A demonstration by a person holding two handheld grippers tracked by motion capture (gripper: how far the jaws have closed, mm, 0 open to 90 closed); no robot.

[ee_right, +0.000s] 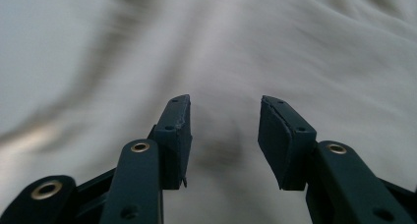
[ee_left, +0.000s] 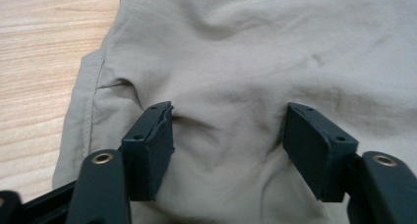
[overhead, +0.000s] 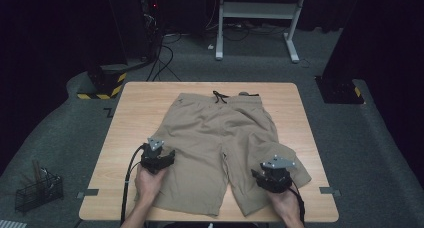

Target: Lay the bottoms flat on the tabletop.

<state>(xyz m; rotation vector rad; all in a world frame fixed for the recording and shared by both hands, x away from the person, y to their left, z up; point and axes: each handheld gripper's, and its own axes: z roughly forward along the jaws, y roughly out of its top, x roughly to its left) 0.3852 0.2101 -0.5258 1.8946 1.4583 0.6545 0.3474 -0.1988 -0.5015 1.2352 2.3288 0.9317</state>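
Khaki shorts (overhead: 220, 138) lie spread on the wooden table (overhead: 130, 118), waistband and dark drawstring (overhead: 218, 96) at the far edge, both legs reaching toward the near edge where we stand. We read the work as folding or smoothing this garment, and it looks barely begun: the body is flat and unfolded, and the one thing out of line is the outer hem of the right leg, where a flap of cloth (overhead: 295, 160) lies turned over on itself near the right edge.

Our left gripper (overhead: 157, 160) sits low over the outer side of the left leg. In the left gripper view its jaws stand wide apart with the fabric (ee_left: 231, 86) puckered between the pads (ee_left: 152, 140); the tips seem to rest on the cloth, but they pinch nothing yet. The side seam and the bare table (ee_left: 44, 62) lie just to the left there.

Our right gripper (overhead: 274, 180) hovers over the right leg by the turned flap. Its own view is blurred, yet the jaws are plainly parted, with pale cloth (ee_right: 221, 52) beyond them and nothing gripped.

So, as we judge it, nothing is folded: both grips have yet to be taken, the flap wants straightening, and every fold remains.
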